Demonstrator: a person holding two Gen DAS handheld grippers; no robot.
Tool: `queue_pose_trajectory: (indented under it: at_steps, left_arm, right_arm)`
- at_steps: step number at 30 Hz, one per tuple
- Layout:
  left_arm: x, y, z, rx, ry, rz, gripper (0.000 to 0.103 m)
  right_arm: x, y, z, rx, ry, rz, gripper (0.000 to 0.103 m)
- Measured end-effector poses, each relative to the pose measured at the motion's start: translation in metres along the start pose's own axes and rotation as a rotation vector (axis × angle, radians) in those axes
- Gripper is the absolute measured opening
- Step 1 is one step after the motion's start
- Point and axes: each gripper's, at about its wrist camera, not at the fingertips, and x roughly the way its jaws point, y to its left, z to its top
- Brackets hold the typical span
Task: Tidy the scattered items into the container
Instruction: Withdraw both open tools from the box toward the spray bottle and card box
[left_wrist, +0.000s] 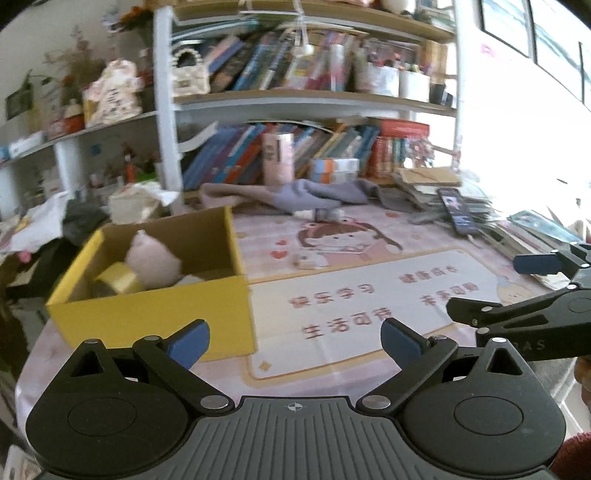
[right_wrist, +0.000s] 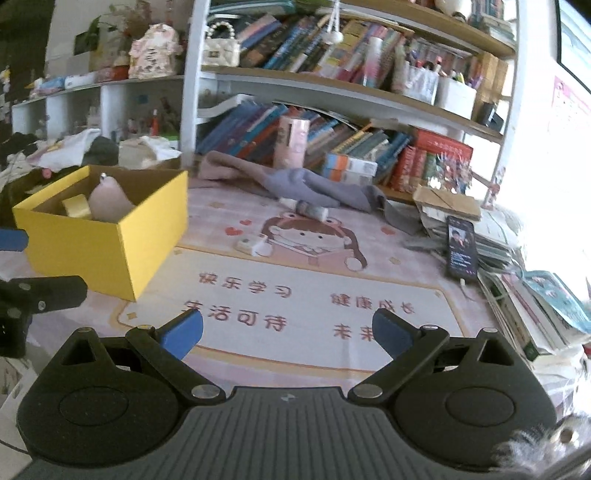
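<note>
A yellow cardboard box (left_wrist: 155, 314) stands at the left of the desk; it also shows in the right wrist view (right_wrist: 74, 247). Inside lie a pink plush toy (left_wrist: 151, 260) (right_wrist: 107, 201) and a yellow tape roll (left_wrist: 118, 278) (right_wrist: 77, 206). On the cartoon desk mat lie a small white item (right_wrist: 253, 245) (left_wrist: 306, 262) and a small tube (right_wrist: 306, 208) (left_wrist: 325, 214) near the grey cloth (right_wrist: 317, 184). My left gripper (left_wrist: 295, 343) is open and empty, just right of the box front. My right gripper (right_wrist: 288, 332) is open and empty over the mat.
A bookshelf (right_wrist: 332, 96) full of books stands behind the desk. A phone (right_wrist: 461, 247) leans on stacked papers and books at the right. Clothes and clutter lie left of the box. A pink carton (right_wrist: 293, 142) stands by the books.
</note>
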Motion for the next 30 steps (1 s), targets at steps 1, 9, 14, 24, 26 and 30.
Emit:
queue_pose_trajectory:
  at_steps: [1, 9, 14, 24, 26, 30]
  left_arm:
    - [0.003, -0.003, 0.002, 0.004, 0.002, -0.009, 0.100]
    - [0.025, -0.031, 0.021, 0.068, -0.017, -0.072, 0.100]
    - [0.042, -0.045, 0.031, 0.085, -0.016, -0.096, 0.100]
    - [0.083, -0.058, 0.047, 0.069, 0.019, -0.087, 0.100]
    - [0.093, -0.061, 0.052, 0.062, 0.031, -0.079, 0.100]
    - [0.115, -0.066, 0.061, 0.043, 0.054, -0.064, 0.100]
  right_arm:
    - [0.001, -0.003, 0.000, 0.004, 0.005, -0.003, 0.099]
    - [0.006, -0.027, 0.006, 0.007, -0.004, -0.038, 0.099]
    - [0.015, -0.045, 0.010, 0.027, 0.002, -0.060, 0.100]
    - [0.052, -0.076, 0.020, 0.030, 0.026, -0.037, 0.100]
    - [0.063, -0.084, 0.023, 0.029, 0.035, -0.026, 0.100]
    - [0.089, -0.102, 0.033, 0.021, 0.052, 0.001, 0.100]
